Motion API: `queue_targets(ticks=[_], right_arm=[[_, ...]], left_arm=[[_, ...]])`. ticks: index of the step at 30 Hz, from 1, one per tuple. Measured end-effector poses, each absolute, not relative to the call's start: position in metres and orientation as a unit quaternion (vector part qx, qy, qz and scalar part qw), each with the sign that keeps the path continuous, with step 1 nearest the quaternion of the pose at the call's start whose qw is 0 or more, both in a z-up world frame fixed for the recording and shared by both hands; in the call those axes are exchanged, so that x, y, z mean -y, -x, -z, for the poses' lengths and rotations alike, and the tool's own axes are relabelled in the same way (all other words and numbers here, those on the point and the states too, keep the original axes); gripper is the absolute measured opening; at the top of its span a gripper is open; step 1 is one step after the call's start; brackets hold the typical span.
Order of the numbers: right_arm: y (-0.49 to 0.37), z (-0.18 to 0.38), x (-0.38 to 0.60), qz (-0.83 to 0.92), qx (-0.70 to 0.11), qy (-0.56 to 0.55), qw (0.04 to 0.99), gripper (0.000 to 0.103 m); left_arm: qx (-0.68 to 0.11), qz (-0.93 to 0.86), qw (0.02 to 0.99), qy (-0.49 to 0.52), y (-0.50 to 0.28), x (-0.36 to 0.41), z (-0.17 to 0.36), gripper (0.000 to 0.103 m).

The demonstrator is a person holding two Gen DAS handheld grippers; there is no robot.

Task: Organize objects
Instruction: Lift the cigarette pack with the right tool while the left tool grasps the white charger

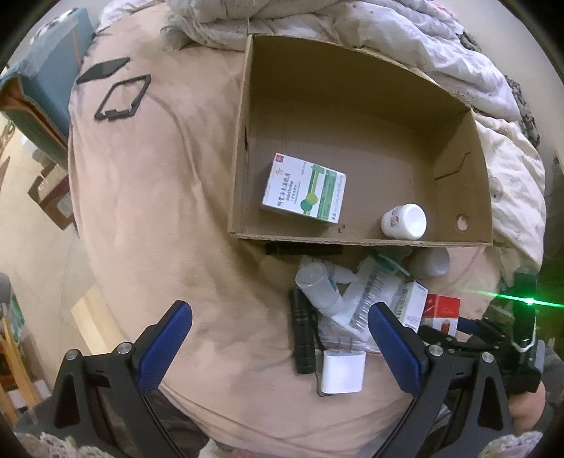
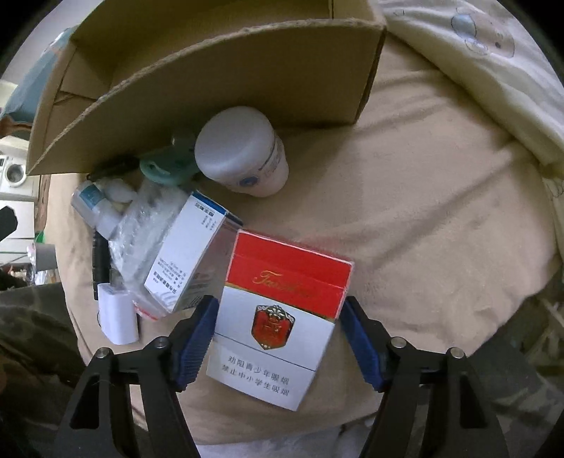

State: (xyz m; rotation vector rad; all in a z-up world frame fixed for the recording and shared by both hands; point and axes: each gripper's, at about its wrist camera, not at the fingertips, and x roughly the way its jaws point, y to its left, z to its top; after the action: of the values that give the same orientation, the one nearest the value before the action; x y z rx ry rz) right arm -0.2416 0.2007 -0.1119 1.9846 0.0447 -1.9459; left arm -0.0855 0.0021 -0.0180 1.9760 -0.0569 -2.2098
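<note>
A cardboard box [image 1: 472, 148] lies on a beige blanket and holds a green-and-white medicine carton [image 1: 304, 188] and a white bottle [image 1: 404, 221]. In front of it lies a pile: a black flashlight [image 1: 303, 338], a white charger [image 1: 342, 370], a clear bottle [image 1: 317, 285] and a blue-and-white carton [image 2: 190, 257]. My left gripper [image 1: 280, 317] is open and empty above the pile. My right gripper [image 2: 278, 310] is shut on a red-and-white cigarette pack [image 2: 282, 310], which also shows in the left wrist view [image 1: 442, 311]. A white jar [image 2: 243, 151] stands by the box wall [image 2: 218, 88].
A rumpled white duvet [image 1: 423, 31] lies behind and right of the box. Two black frames [image 1: 121, 97] lie on the blanket at far left. The bed edge drops to the floor on the left. A bare blanket stretch [image 2: 440, 211] lies right of the pile.
</note>
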Motion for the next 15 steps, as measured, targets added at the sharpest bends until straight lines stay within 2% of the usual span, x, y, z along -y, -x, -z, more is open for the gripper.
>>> queue_targets(ticks=[4,10,15], right_arm=[[0.241,0.085,-0.217,0.711,0.009,-0.678,0.186,0.066],[0.251,0.022,-0.242,0.741,0.033,-0.621,0.253,0.065],[0.273,0.008,-0.258,0.754,0.054,-0.601,0.258,0.065]], left_arm=[[0.013,0.736,0.091,-0.67,0.084,-0.006,0.024,0.1],[0.035,0.728,0.08,-0.68,0.082,-0.023,0.034,0.1],[0.06,0.719,0.071,-0.688,0.078,-0.039,0.048,0.1]])
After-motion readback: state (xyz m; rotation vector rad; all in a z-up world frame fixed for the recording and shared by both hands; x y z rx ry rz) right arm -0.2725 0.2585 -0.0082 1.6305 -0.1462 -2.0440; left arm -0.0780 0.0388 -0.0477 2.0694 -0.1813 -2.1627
